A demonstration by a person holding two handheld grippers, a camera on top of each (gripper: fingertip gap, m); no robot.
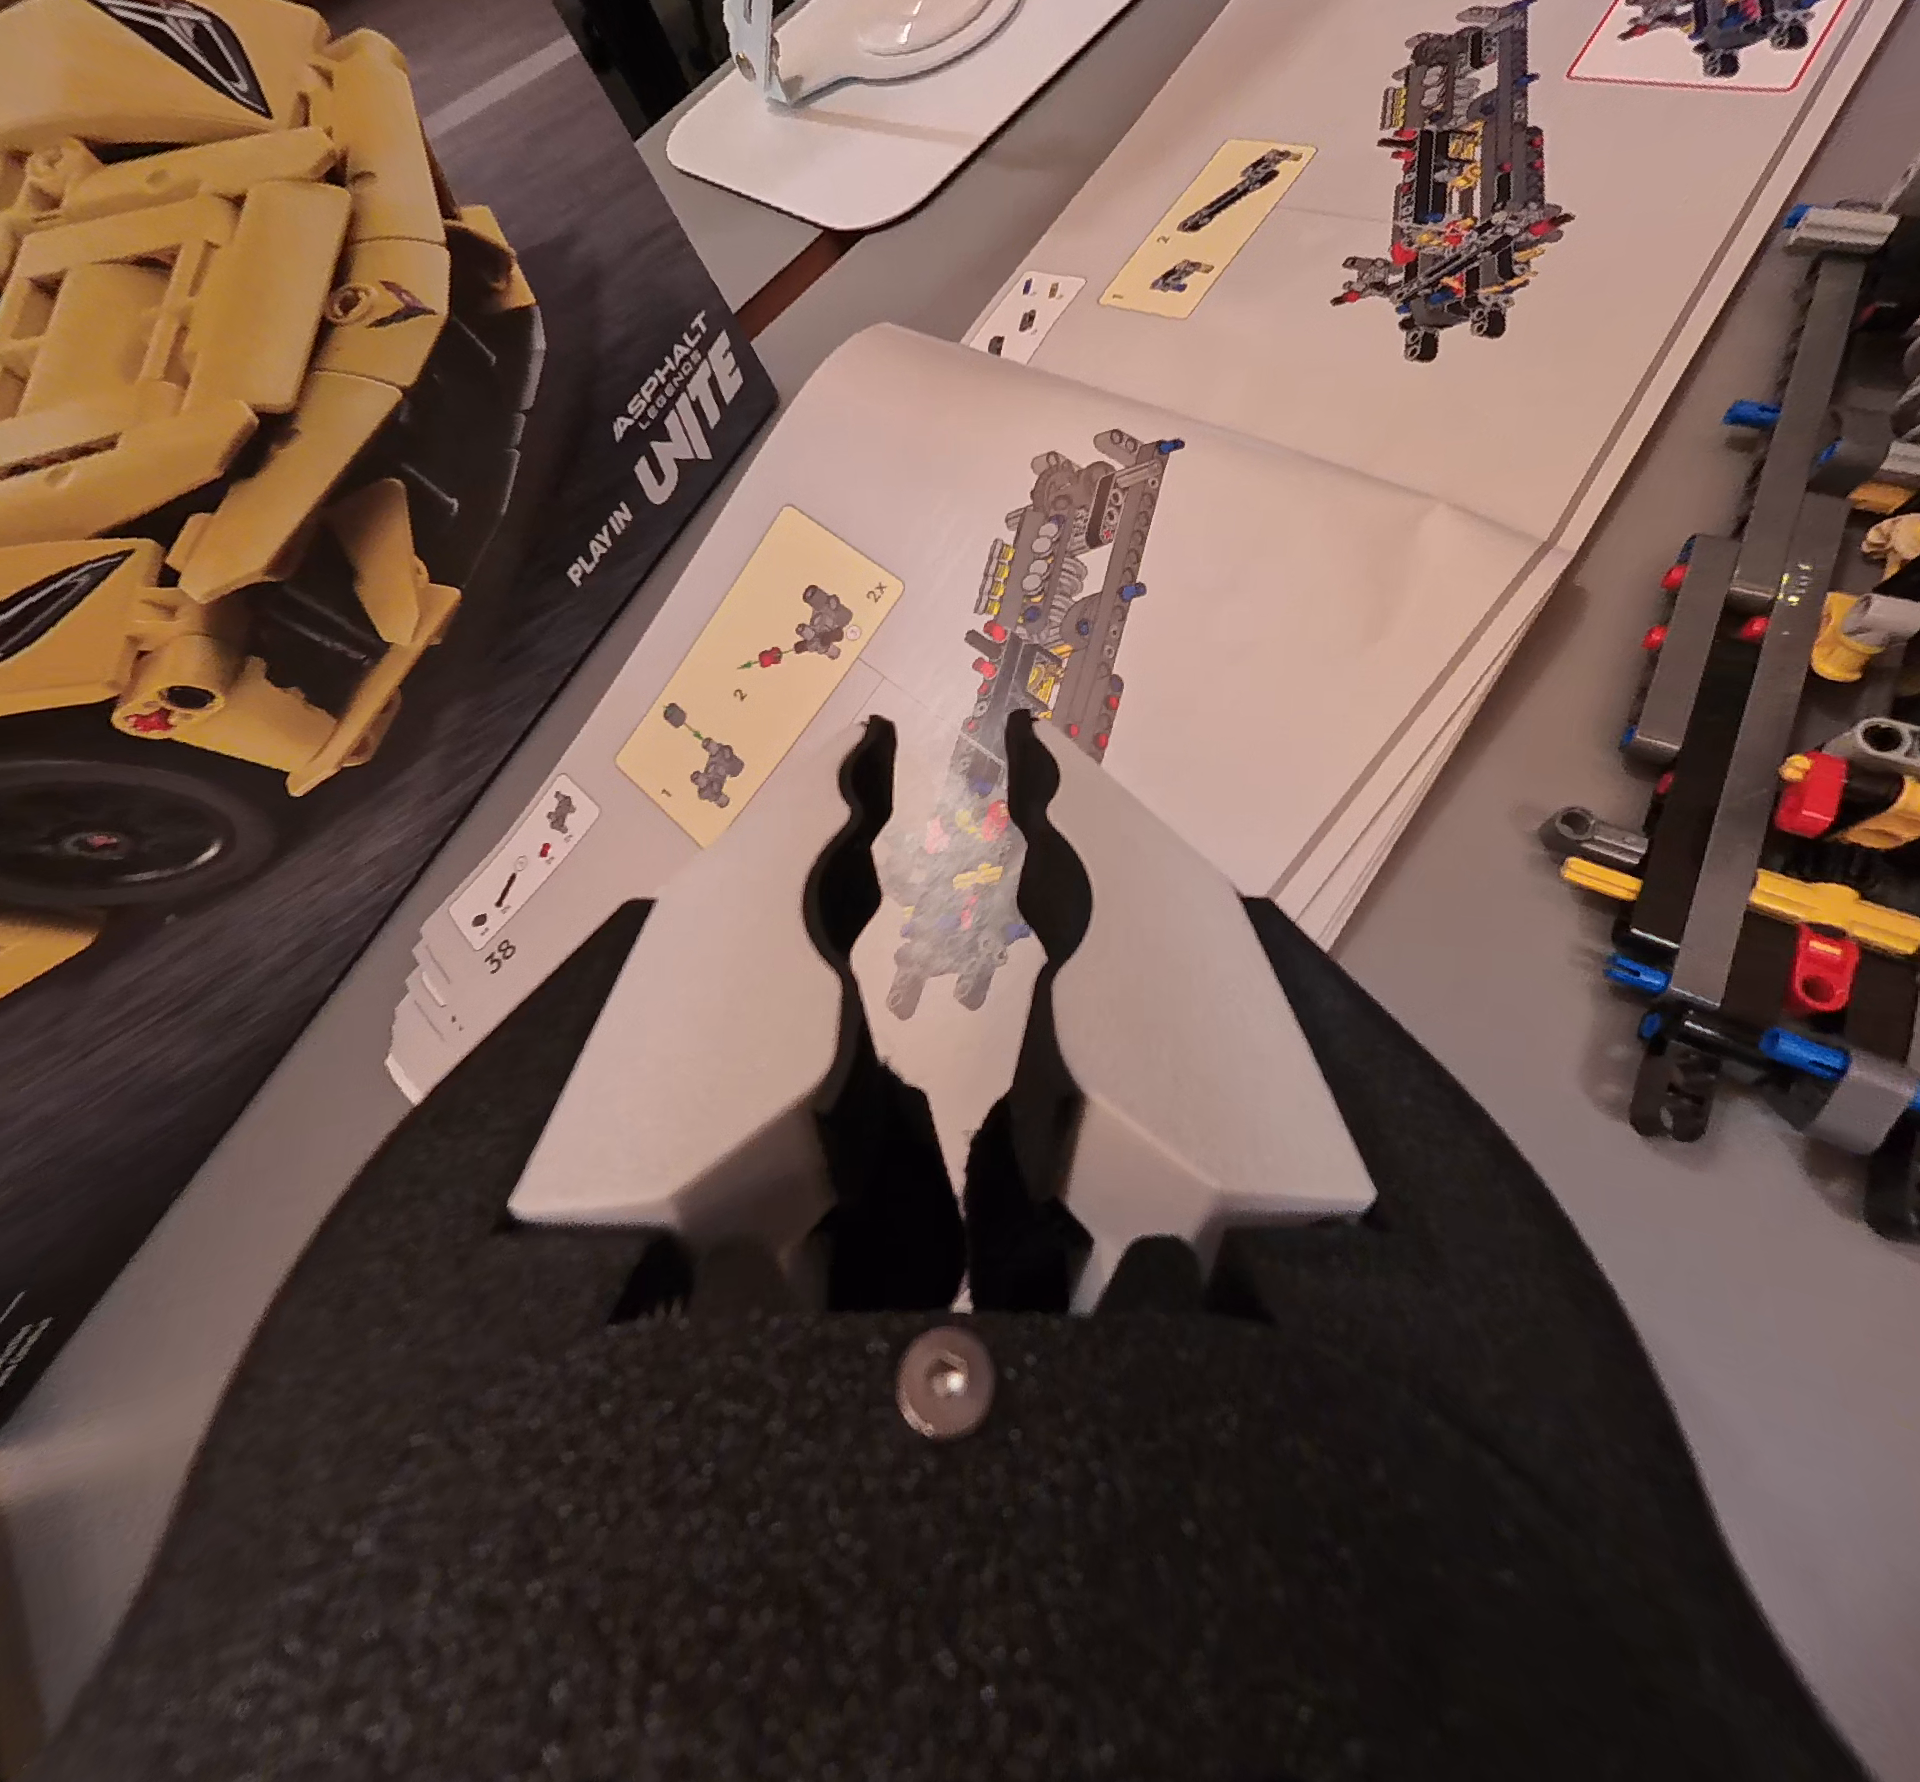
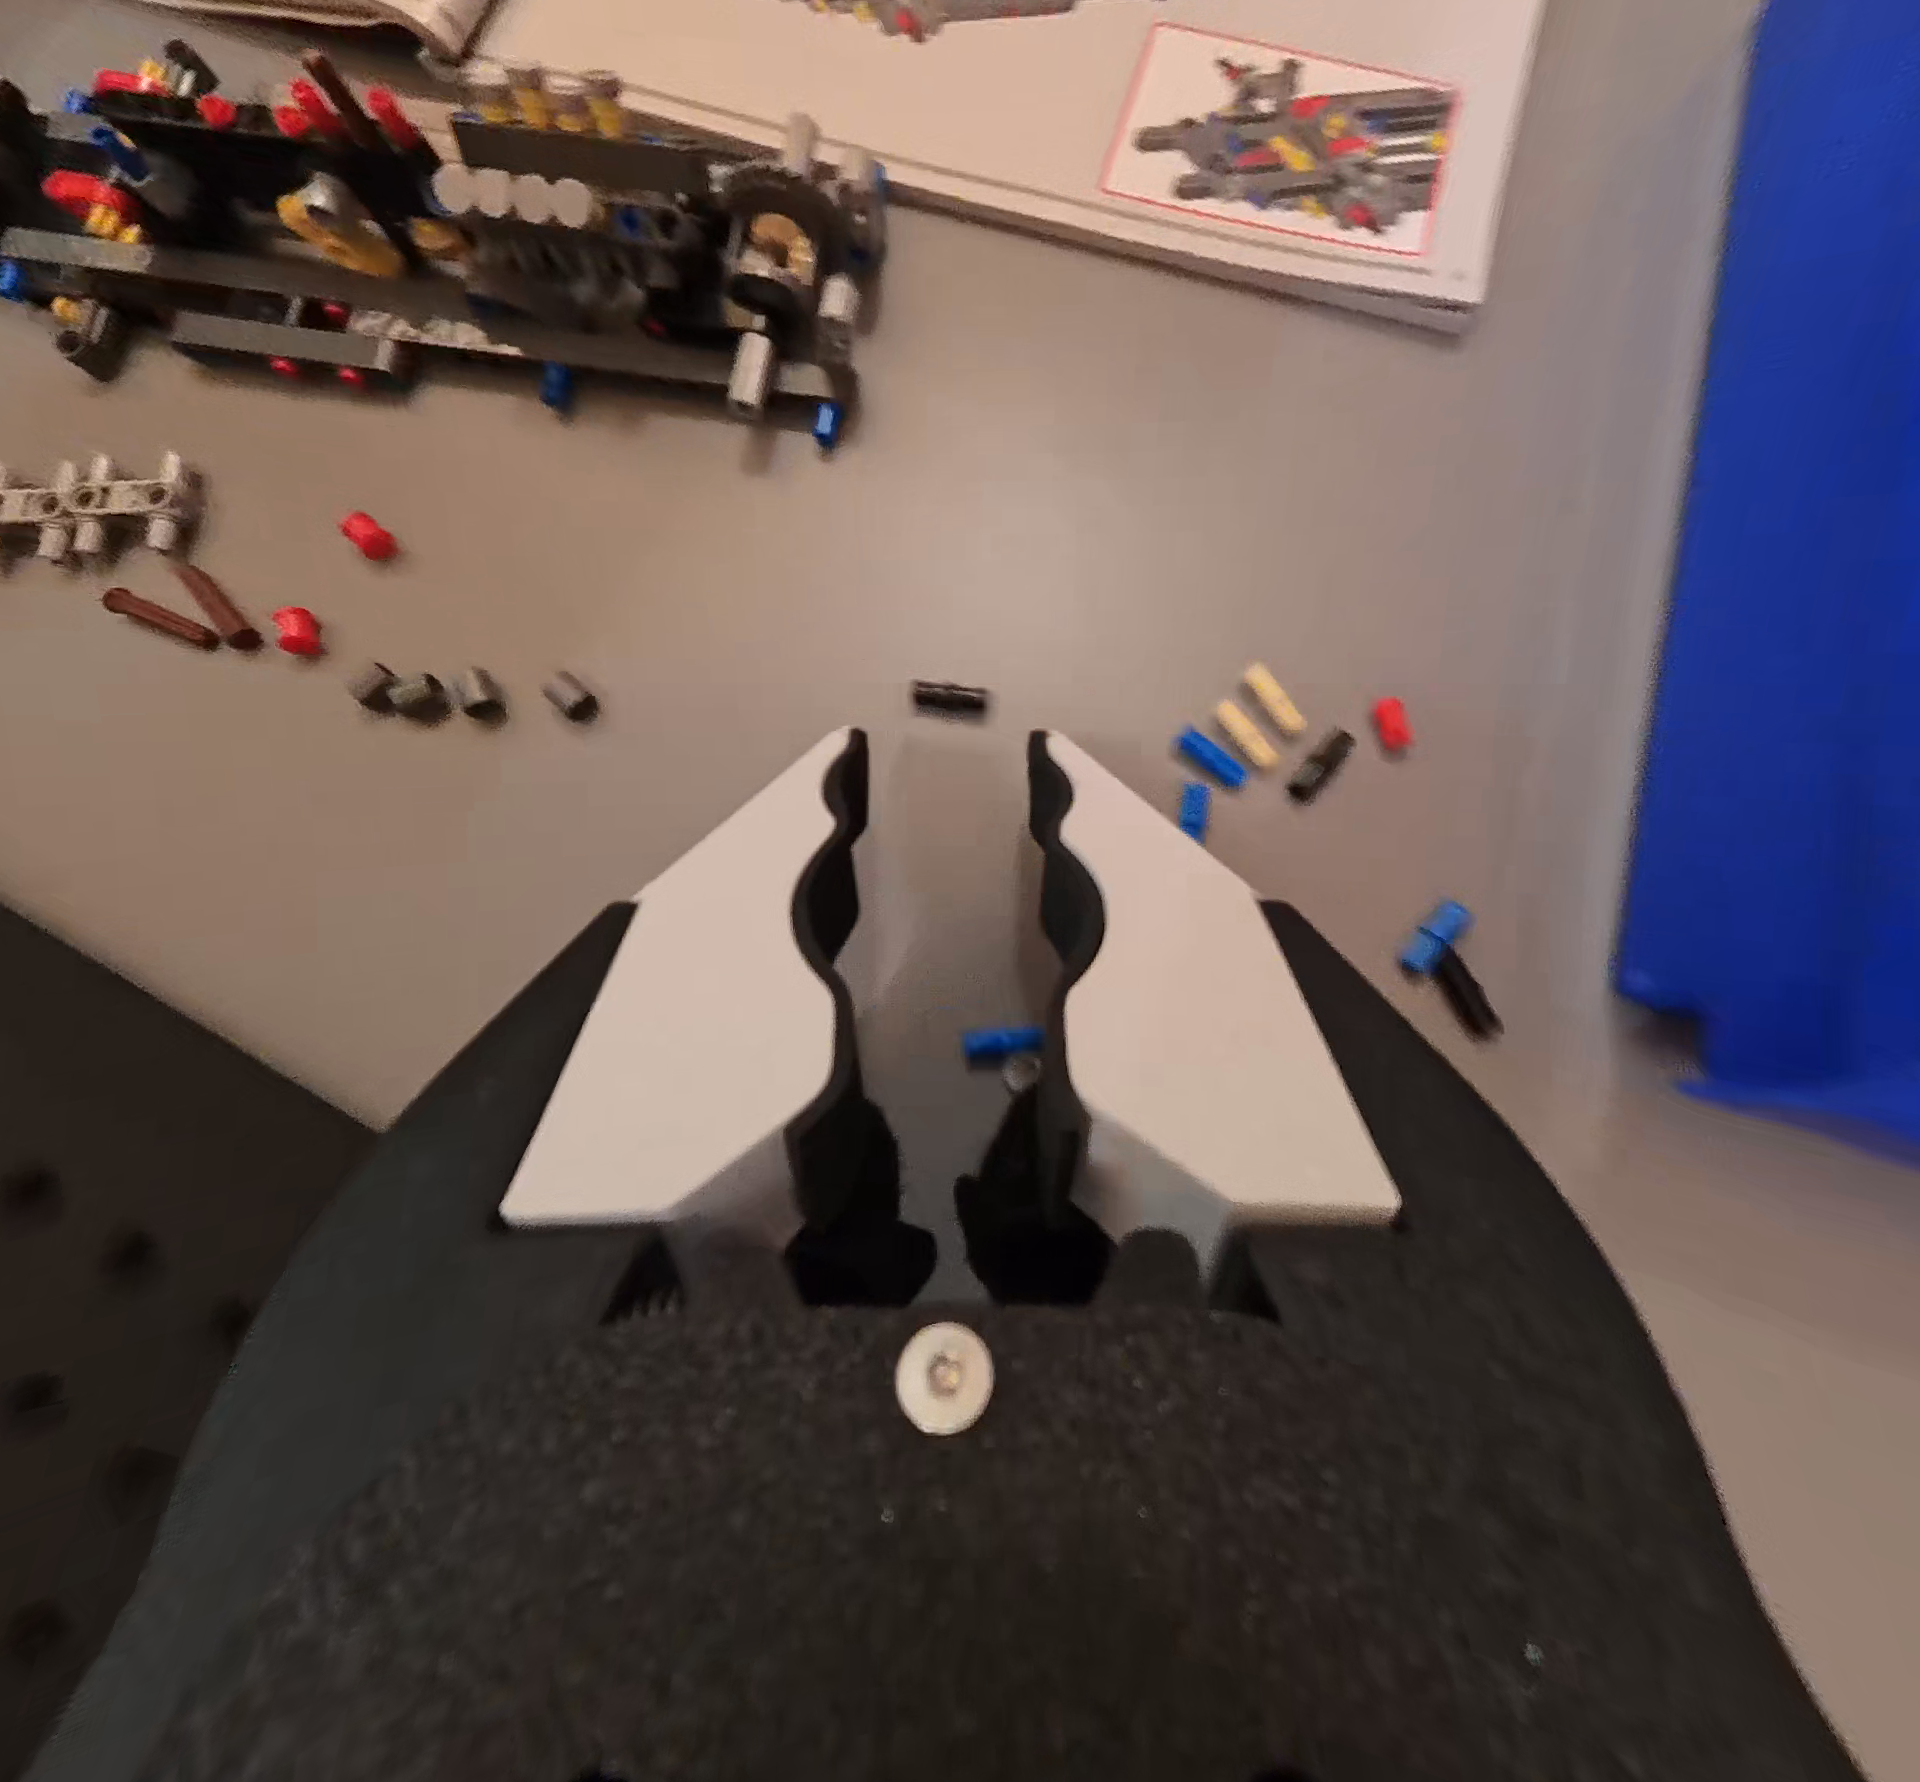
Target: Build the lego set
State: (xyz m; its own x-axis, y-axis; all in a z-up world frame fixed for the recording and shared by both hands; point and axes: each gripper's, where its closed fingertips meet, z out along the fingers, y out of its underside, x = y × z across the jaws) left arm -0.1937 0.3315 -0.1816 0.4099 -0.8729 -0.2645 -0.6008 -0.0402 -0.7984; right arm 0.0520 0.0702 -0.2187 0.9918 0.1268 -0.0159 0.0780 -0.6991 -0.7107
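Right gripper (image 2: 945, 745) hangs low over the grey table (image 2: 1039, 506), its jaws spread and empty. Nearest it, a blue pin (image 2: 1000, 1041) lies on the table, seen down in the gap between the fingers, and a black pin (image 2: 948, 696) lies just past the tips. To the right sits a small scatter of pins (image 2: 1262, 730) in blue, tan, black and red. To the left lie grey bushes (image 2: 473, 693), brown axles (image 2: 187, 612) and red bushes (image 2: 366, 535), with a pale grey sub-assembly (image 2: 99, 501) beyond them. Farther back is the chassis (image 2: 436, 246), long and dark, resting beside the open manual (image 2: 1039, 70).

Left gripper (image 1: 951, 730) hovers over the manual's near page (image 1: 1247, 693), jaws also parted with nothing between them. The chassis (image 1: 1766, 745) is off to its right, the box (image 1: 260, 382) to its left, and a white stand (image 1: 935, 122) sits farther back.

Judged from this, the loose pins are light, hard and smooth. They would likely roll or squirt out of a loose pinch, so each is best taken across its middle, seated in a scallop of the finger pads. The chassis looks stiff along its beams but heavier, with protruding pins and gears that could pop off. Grip it across the long dark side beams near mid-length, clear of the gears and stubs, while the other gripper presses parts in
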